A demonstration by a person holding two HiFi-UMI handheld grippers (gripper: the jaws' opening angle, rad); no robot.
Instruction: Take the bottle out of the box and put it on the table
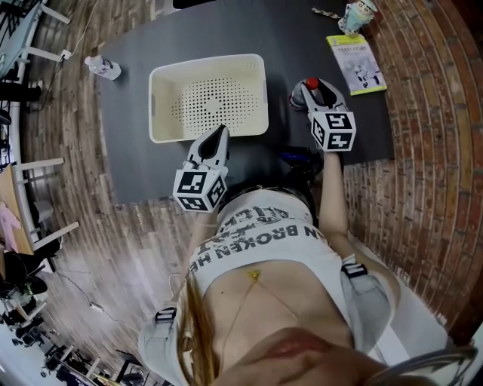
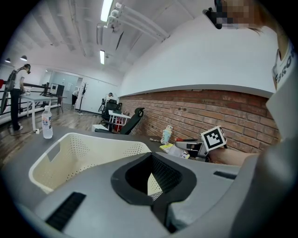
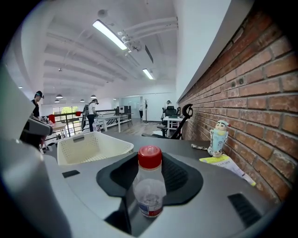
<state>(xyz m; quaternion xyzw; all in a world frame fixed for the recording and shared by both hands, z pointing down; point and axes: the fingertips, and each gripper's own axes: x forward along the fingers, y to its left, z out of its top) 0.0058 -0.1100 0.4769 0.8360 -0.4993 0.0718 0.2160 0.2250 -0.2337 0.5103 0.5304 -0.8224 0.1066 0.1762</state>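
Note:
The cream perforated box point(image 1: 162, 105) stands empty in the middle of the dark table point(image 1: 136, 158). To its right, my right gripper point(image 1: 308, 90) is shut on a small clear bottle with a red cap point(image 1: 312, 83). In the right gripper view that bottle point(image 3: 150, 186) stands upright between the dark pads, with the box point(image 3: 93, 144) off to the left. My left gripper point(image 1: 219, 136) points at the box's near rim with its jaws together and nothing held. The left gripper view looks over the box point(image 2: 60, 153) towards the right gripper's marker cube point(image 2: 213, 138).
A second clear bottle point(image 1: 103, 68) stands at the table's far left corner. A green booklet point(image 1: 357, 62) and a cartoon figure cup point(image 1: 358, 15) lie at the far right by the brick wall point(image 3: 260, 93). People and chairs are in the room behind.

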